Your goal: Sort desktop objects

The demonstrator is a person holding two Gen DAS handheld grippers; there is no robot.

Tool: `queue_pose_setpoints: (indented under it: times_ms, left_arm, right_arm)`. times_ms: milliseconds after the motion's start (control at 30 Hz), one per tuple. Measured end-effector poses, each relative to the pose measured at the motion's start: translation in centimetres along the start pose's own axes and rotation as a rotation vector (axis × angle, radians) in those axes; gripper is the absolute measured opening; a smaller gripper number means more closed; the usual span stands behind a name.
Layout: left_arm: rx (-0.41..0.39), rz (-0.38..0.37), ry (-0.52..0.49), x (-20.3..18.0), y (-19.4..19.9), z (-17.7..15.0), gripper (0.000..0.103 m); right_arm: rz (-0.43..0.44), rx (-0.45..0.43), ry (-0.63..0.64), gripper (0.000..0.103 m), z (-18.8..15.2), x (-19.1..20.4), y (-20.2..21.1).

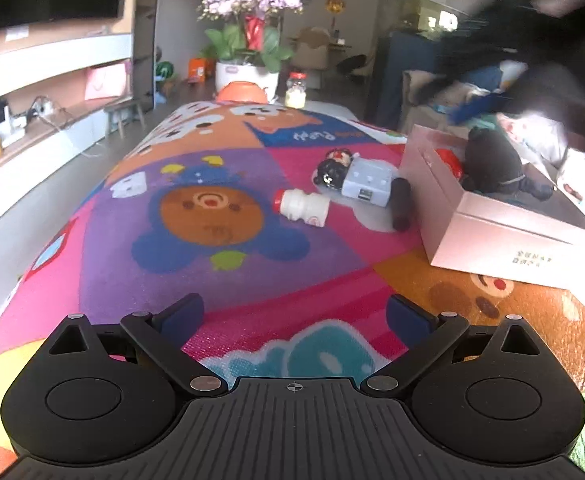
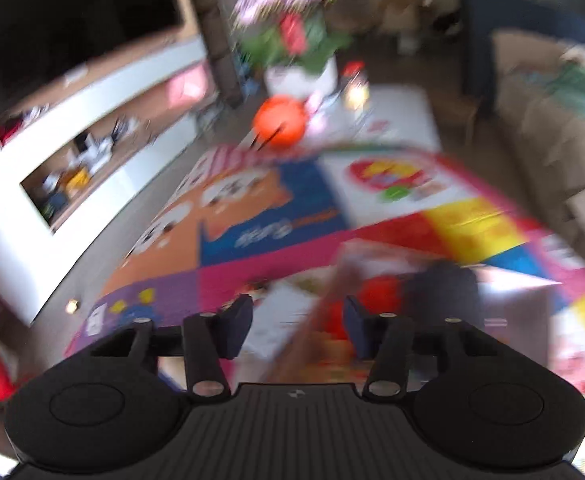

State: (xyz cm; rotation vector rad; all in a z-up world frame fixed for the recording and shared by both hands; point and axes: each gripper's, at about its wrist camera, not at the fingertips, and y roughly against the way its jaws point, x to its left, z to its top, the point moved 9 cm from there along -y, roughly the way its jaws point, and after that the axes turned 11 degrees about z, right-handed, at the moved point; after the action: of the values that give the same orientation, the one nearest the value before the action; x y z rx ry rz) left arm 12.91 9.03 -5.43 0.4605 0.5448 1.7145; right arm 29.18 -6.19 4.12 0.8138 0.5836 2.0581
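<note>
On the cartoon-print mat [image 1: 220, 280] a small white bottle with a red cap [image 1: 301, 207] lies on its side. Just right of it are a toy figure with a black head and grey-blue body [image 1: 356, 178] and a dark cylinder [image 1: 400, 204]. A pink box [image 1: 492, 236] at the right holds a black plush [image 1: 492, 164] and a red item [image 1: 450, 162]. My left gripper [image 1: 294, 314] is open above the mat's near part, with nothing between its fingers. In the blurred right wrist view my right gripper [image 2: 297, 328] hangs open over the box, above the red item [image 2: 376, 292] and black plush [image 2: 444, 284].
An orange bowl [image 1: 242, 92], a clear jar [image 1: 295, 90] and a potted flower plant [image 1: 248, 40] stand at the table's far end. A TV shelf unit [image 1: 32, 80] runs along the left. A sofa with clutter [image 2: 552, 120] is at the right.
</note>
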Motion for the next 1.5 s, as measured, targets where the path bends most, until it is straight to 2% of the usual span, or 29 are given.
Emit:
queue_pose_setpoints:
  times_ms: [67,100,167,300,367,467,500,567,633,700,800,933,1000,1100,1233,1267,1333,1367,1400,1433,1500]
  left_arm:
    - [-0.010,0.006,-0.007,-0.1,0.2,0.0,0.101]
    - [-0.015,0.007,-0.007,0.0,0.2,0.0,0.101]
    - [-0.021,0.007,-0.001,0.0,0.3,0.0,0.101]
    - [-0.024,-0.001,0.025,0.3,0.2,0.1,0.101]
    - [-0.028,-0.002,0.035,0.4,0.2,0.1,0.101]
    - [-0.029,-0.013,0.044,0.5,0.3,0.2,0.101]
    - [-0.029,-0.017,0.047,0.5,0.3,0.2,0.101]
    - [-0.031,-0.022,0.052,0.5,0.3,0.2,0.101]
    - [-0.032,-0.027,0.058,0.6,0.3,0.2,0.101]
    - [-0.029,-0.031,0.063,0.6,0.3,0.2,0.101]
    - [-0.025,-0.037,0.072,0.7,0.1,0.3,0.101]
    - [-0.027,-0.045,0.060,0.5,0.4,0.1,0.101]
    - [-0.021,-0.082,0.032,0.0,1.0,-0.2,0.102]
    - [0.041,-0.188,-0.024,-1.0,2.3,-1.9,0.102]
    - [0.043,-0.255,-0.138,-2.4,4.9,-4.0,0.103]
    - [0.044,-0.265,-0.155,-2.7,5.4,-4.4,0.103]
    - [0.046,-0.274,-0.177,-3.0,5.9,-5.0,0.103]
    - [0.049,-0.277,-0.180,-3.0,6.0,-5.2,0.103]
    - [0.052,-0.278,-0.181,-3.0,6.0,-5.2,0.103]
    - [0.058,-0.277,-0.181,-3.1,5.8,-5.2,0.103]
    - [0.063,-0.273,-0.191,-3.3,5.6,-5.1,0.103]
  right_arm:
    - [-0.004,0.040,-0.013,0.051,0.8,0.6,-3.1]
    - [-0.006,0.063,-0.027,0.059,1.3,0.7,-4.7]
    - [-0.033,0.094,-0.070,0.067,2.3,0.6,-7.5]
    - [-0.116,0.178,-0.100,0.072,2.5,-0.3,-12.2]
    - [-0.184,0.186,-0.059,0.074,2.4,-0.6,-13.5]
    - [-0.214,0.228,0.008,0.074,2.2,-0.4,-15.0]
    - [-0.212,0.240,0.023,0.070,2.0,-0.2,-15.3]
    - [-0.221,0.264,0.080,0.068,1.5,0.3,-15.7]
    - [-0.221,0.284,0.135,0.060,1.1,0.6,-16.0]
    - [-0.177,0.316,0.109,0.053,0.4,1.0,-16.2]
    - [-0.116,0.363,0.085,0.049,-1.2,2.1,-15.7]
    - [-0.037,0.410,0.138,0.049,-4.2,4.6,-13.7]
    - [0.011,0.439,0.141,0.049,-5.7,5.7,-12.4]
    - [0.104,0.495,0.129,0.049,-8.3,7.4,-10.2]
    - [0.286,0.598,0.127,0.049,-12.9,9.8,-5.8]
    - [0.297,0.590,0.135,0.049,-13.5,9.8,-4.6]
    - [0.300,0.515,0.160,0.051,-14.0,9.6,-1.7]
    - [0.284,0.458,0.181,0.060,-13.9,9.3,-0.3]
    - [0.251,0.393,0.206,0.073,-13.8,8.8,1.1]
    - [0.224,0.340,0.222,0.077,-13.8,8.3,2.2]
    - [0.182,0.279,0.218,0.078,-14.4,7.3,3.9]
